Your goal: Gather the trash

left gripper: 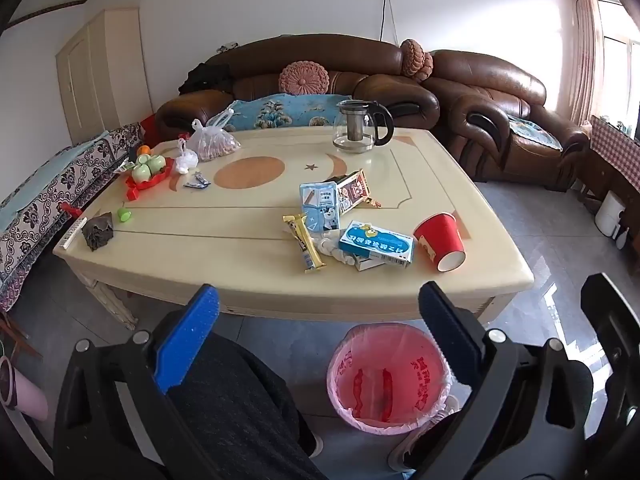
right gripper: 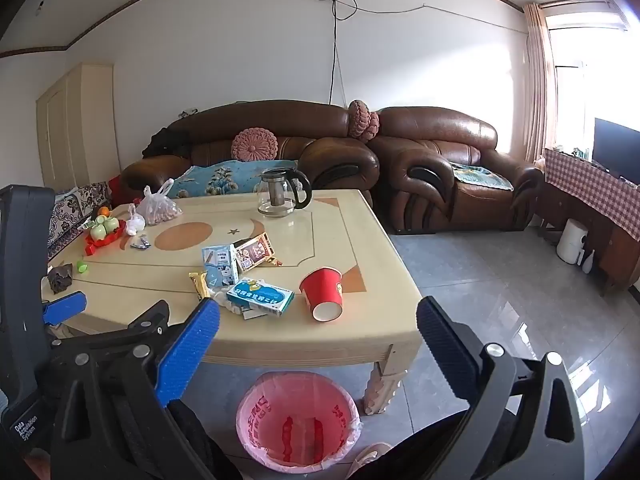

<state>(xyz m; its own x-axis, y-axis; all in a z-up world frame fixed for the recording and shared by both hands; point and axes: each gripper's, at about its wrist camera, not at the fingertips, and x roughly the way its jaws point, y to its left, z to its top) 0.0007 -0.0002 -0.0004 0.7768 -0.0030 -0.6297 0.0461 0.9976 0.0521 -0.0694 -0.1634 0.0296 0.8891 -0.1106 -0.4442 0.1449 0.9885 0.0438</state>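
Both tools, left (left gripper: 318, 336) and right (right gripper: 318, 344), hanging wide open, gripping nothing. Bin (left gripper: 390, 376) looking empty; cup (left gripper: 440, 240), boxes (left gripper: 376, 244), wrapper (left gripper: 306, 246) all waiting on bench (left gripper: 180, 248).

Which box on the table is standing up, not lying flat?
The light blue carton with the cartoon animal on it stands upright mid-table. The blue box nearer the red cup lies flat on another box, and the brown-patterned box behind it is tipped over.

On the table (left gripper: 240, 248): one red paper cup (left gripper: 440, 240), one glass teapot (left gripper: 358, 126), one blue medicine box (left gripper: 376, 244), two cartons (one pale blue (left gripper: 320, 206), one brownish (left gripper: 352, 192)), one gold snack wrapper (left gripper: 306, 246), two plastic bags (left gripper: 212, 140). One pink-lined bin (left gripper: 390, 376) on the floor.
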